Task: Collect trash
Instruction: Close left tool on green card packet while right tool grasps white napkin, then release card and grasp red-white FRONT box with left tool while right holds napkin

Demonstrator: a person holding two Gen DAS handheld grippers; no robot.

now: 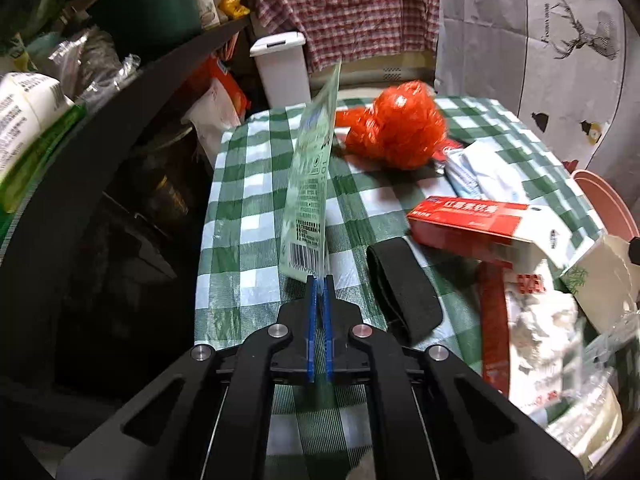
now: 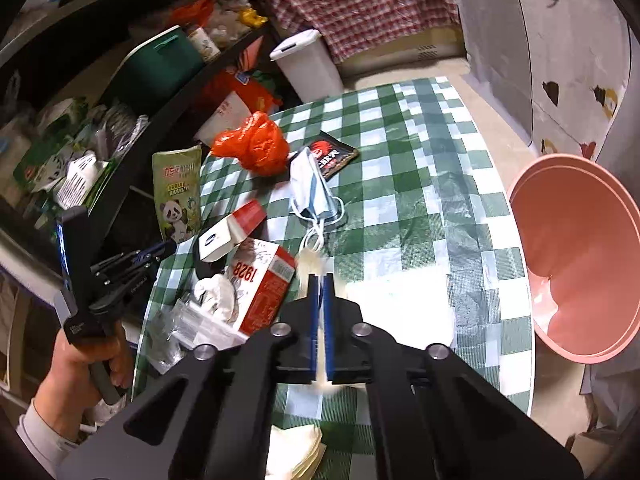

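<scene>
Left gripper point(image 1: 319, 280) fingers clamp green packet point(image 1: 310, 184) above worktop point(image 1: 248, 200); right gripper point(image 2: 320, 280) fingers pinch pale wrapper point(image 2: 307, 260) near pink bin point(image 2: 580, 248).

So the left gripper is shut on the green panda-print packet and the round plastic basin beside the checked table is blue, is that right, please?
Not quite: the round plastic basin is pink, not blue, as the right wrist view shows. The rest holds: the left gripper is shut on the green panda-print packet, and the basin stands beside the checked table.

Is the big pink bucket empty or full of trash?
Empty as far as shown: the pink bucket shows only bare inner wall; its bottom is out of view.
</scene>
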